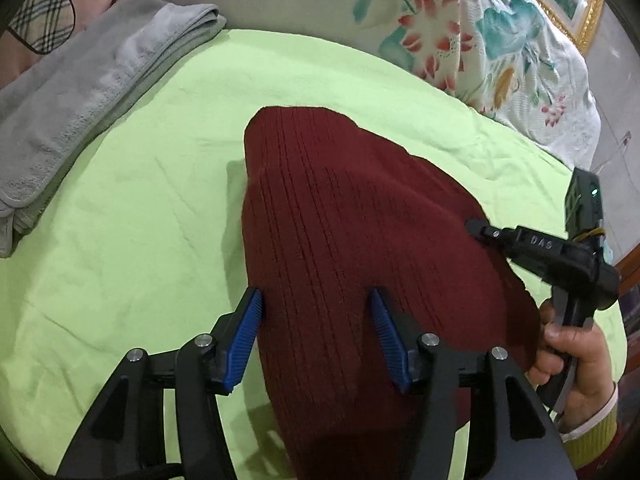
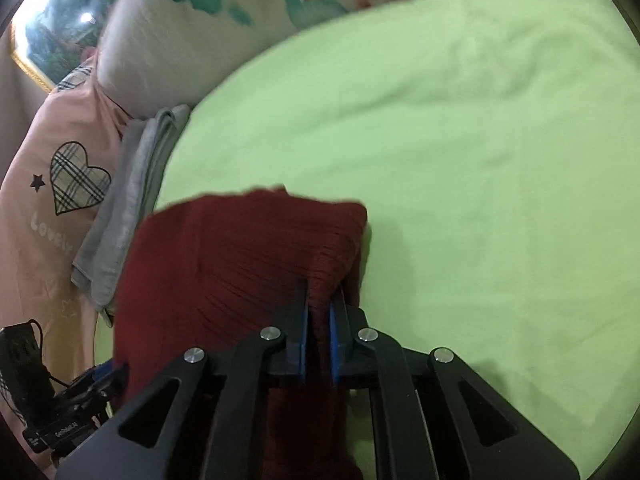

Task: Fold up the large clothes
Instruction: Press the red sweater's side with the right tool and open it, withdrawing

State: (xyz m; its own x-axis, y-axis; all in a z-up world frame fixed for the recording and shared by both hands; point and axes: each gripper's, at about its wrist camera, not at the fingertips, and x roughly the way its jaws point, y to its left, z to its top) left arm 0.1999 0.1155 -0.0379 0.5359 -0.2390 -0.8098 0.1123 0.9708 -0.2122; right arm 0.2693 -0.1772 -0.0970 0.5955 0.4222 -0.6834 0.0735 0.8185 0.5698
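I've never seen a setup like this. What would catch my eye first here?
A dark red ribbed sweater lying mid-bed on a bright lime-green sheet. The right gripper pinches a bunch of its knit between blue pads, while the left gripper stands open over it. A folded grey towel lies at the sheet's edge.

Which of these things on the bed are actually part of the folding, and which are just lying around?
Part of the job:
- dark red ribbed knit garment
- left gripper, open over it
- right gripper, pinching its fabric

Just lying about:
- folded grey towel
- floral white quilt
- pink heart-patterned pillow
- light green bedsheet
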